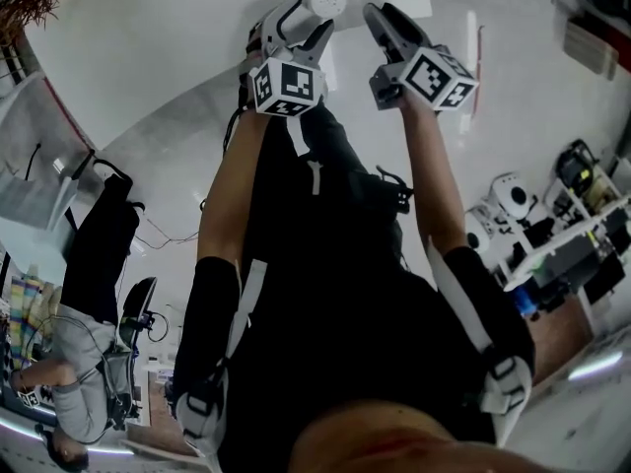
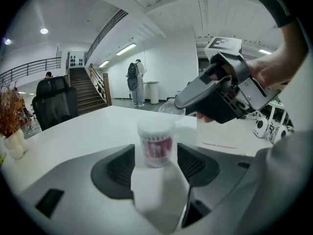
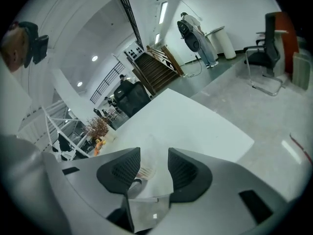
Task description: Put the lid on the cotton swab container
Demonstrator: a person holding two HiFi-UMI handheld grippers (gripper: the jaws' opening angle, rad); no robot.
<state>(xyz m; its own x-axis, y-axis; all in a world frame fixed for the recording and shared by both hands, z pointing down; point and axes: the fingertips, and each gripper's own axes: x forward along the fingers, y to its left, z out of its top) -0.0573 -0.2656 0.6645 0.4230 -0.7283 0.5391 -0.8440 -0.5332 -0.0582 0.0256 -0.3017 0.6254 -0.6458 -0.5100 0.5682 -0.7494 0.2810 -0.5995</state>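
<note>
The cotton swab container [image 2: 155, 145], a small clear tub with a red and white label, stands upright on the white table [image 2: 73, 131]. It sits between the pads of my left gripper [image 2: 156, 163], which is open, with a thin gap on each side. From the head view the tub [image 1: 328, 1] shows just past the left gripper [image 1: 308, 20]. My right gripper [image 2: 180, 103] hovers up and to the right of the tub, shut on the clear lid [image 2: 171, 109]. In the right gripper view the lid [image 3: 145, 170] is a faint see-through shape between the jaws of the right gripper [image 3: 149, 168].
A dark office chair [image 2: 56, 102] stands at the table's far left edge, with a vase of dried branches [image 2: 10, 131] beside it. Two people [image 2: 134, 82] stand far off by a staircase. A shelf of equipment [image 1: 562, 235] is at the right.
</note>
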